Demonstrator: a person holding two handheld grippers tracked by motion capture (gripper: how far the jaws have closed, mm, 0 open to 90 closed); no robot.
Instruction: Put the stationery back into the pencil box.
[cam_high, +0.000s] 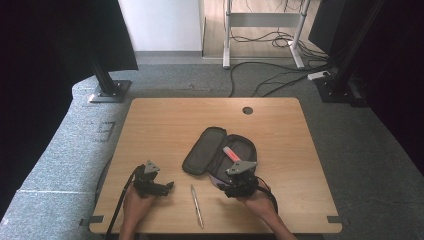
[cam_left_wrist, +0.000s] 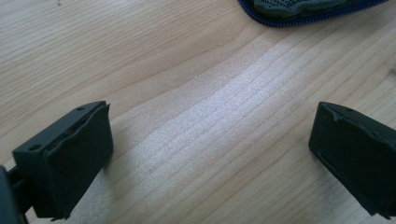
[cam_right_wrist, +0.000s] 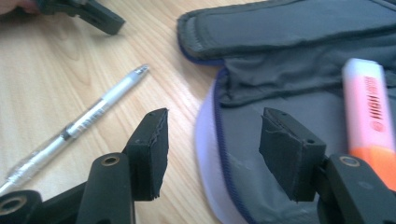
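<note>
An open grey pencil case with a blue zip lies in the middle of the wooden table. A pink highlighter rests inside it. A clear pen lies on the wood near the front edge, between the two hands. My right gripper is open at the case's near edge; in the right gripper view its jaws straddle the zip rim of the case without pressing it, with the highlighter to the right and the pen to the left. My left gripper is open over bare wood.
A round cable hole sits near the table's far edge. Corner of the pencil case shows at the top of the left gripper view. Black stands, a white desk frame and cables are on the floor beyond the table.
</note>
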